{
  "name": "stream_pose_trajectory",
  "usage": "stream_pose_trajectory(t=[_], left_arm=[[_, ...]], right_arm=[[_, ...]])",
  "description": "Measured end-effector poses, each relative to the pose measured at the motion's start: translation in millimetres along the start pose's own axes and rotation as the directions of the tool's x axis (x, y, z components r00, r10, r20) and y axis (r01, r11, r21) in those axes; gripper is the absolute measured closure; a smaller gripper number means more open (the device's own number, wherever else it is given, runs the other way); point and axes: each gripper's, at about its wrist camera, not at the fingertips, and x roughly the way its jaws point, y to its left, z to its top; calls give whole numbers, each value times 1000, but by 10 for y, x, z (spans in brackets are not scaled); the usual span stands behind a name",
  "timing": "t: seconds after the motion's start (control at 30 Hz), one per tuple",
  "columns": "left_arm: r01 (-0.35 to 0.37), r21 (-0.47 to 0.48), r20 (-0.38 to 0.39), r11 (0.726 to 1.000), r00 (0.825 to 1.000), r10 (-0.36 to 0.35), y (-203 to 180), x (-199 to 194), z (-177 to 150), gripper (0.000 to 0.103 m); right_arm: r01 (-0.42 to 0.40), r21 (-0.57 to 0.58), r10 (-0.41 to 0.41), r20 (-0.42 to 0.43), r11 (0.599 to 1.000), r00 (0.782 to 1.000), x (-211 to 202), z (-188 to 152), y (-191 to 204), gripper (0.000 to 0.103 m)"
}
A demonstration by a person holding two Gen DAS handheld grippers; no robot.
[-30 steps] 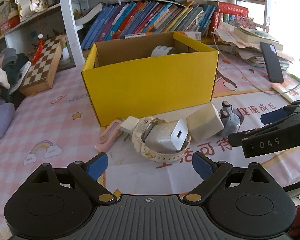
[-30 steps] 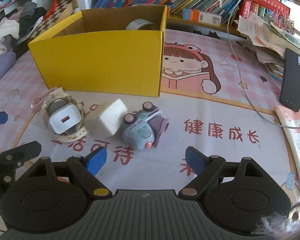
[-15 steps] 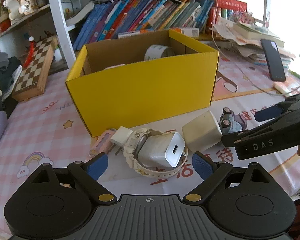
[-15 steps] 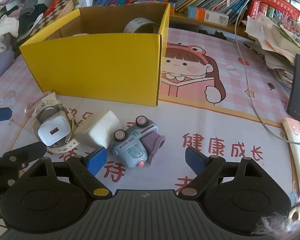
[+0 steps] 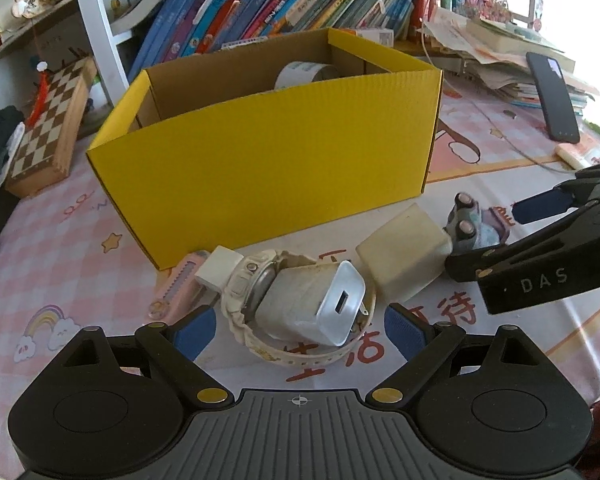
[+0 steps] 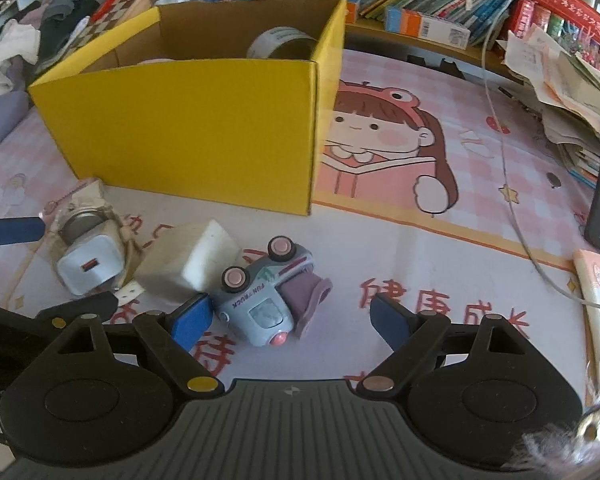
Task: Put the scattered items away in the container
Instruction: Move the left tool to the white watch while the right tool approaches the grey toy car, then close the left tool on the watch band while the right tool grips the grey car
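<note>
Now my left tool (image 5: 296, 330) hangs released over the white USB charger (image 5: 316, 306) at lower centre; my right tool (image 6: 286, 318), marked "DAS", is closing around the untouched "FUN TRUCK" toy (image 6: 266, 294) below the yellow box (image 6: 188, 132).

A pink checked tablecloth (image 6: 496, 168) printed with a cartoon girl covers the table. At twelve o'clock a white bookshelf (image 5: 96, 36) holds slanting rows of colourful books (image 5: 268, 4). At ten o'clock a wooden chessboard box (image 5: 48, 128) leans by heaped clothes (image 6: 16, 48). At two o'clock, papers (image 5: 496, 44) pile up under bright daylight, a dark phone (image 5: 552, 96) propped against them.
</note>
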Motion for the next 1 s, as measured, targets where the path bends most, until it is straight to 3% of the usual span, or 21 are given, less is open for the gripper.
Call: stream_pose_trajectory(t=[0.1,0.33,0.57,0.8,1.0], left_arm=[[-5,5,-5,1000,1000,5,-8,27,13,10],[-8,15,12,1000,1000,8,-8,-35,63,10],[-22,-99,86,995,996,31,232,-201,119,13],[-66,-180,3,982,998,68,415,-48,54,48],[-58,-167,-1,984,998,59,383,10,70,60]], right_arm=[[-7,-2,7,-21,1000,1000,47,2,-14,26],[-21,9,22,-30,1000,999,126,44,-60,27],[-17,34,18,-27,999,999,146,98,-147,52],[-19,37,20,-16,999,1000,130,114,-196,53],[-23,19,23,8,1000,1000,98,131,-196,49]])
